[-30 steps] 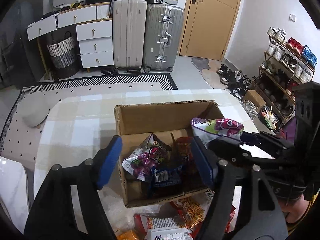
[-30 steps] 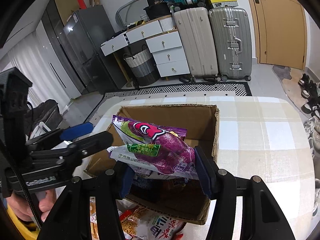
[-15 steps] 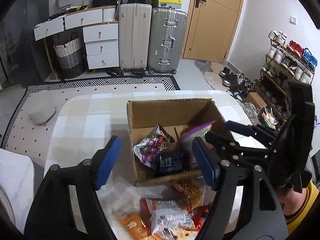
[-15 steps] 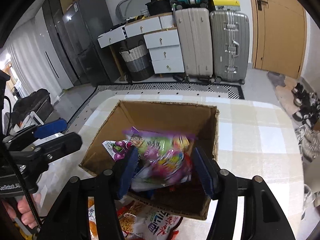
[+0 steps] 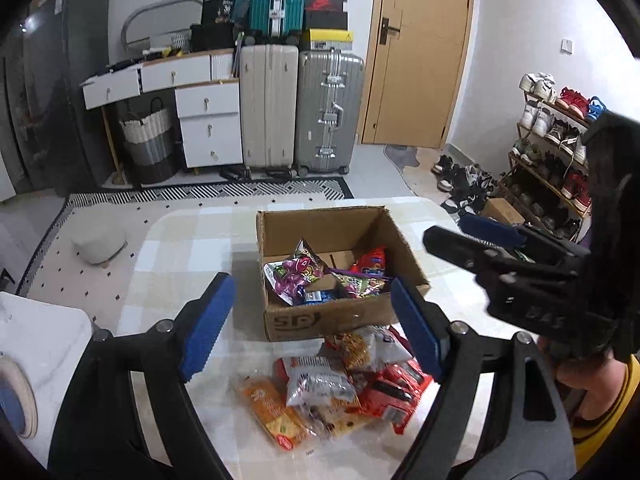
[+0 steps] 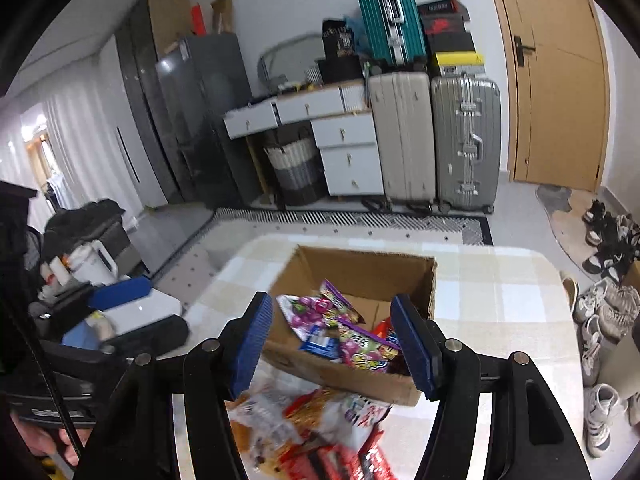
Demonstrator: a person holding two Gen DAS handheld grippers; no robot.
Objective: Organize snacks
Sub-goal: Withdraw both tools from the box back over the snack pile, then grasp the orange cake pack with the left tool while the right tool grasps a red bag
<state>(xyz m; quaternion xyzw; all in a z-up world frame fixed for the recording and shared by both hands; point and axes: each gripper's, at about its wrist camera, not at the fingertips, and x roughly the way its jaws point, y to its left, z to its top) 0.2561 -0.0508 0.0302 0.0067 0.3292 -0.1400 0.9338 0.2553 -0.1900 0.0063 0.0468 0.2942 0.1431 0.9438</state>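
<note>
1. We see a room with a wooden door (image 5: 418, 52), suitcases (image 5: 298, 108) standing against the far wall, a white chest of drawers (image 5: 208, 120) and a shoe rack (image 5: 556, 160) on the right side.
2. Before us is a worktop (image 5: 180, 256) under a pale checked cover; an open cardboard box (image 5: 332, 320) stands near its middle.
3. Inside the box lie snack bags: a purple bag (image 5: 294, 276) leans at its left side, a red packet (image 5: 370, 260) sits toward the back right, and another purple bag (image 6: 366, 346) lies near the front wall.
4. A loose pile of snacks (image 5: 340, 384) lies on the worktop just in front of the box, with an orange packet (image 5: 272, 412) at the pile's left edge.
5. Our left gripper (image 5: 314, 332) hangs above the pile, its jaws opening wide with nothing gripped between them.
6. Our right gripper (image 6: 334, 348) hangs over the box's near edge, jaws parted and gripping nothing; the bags we see between the pads lie below, in the box.
</note>
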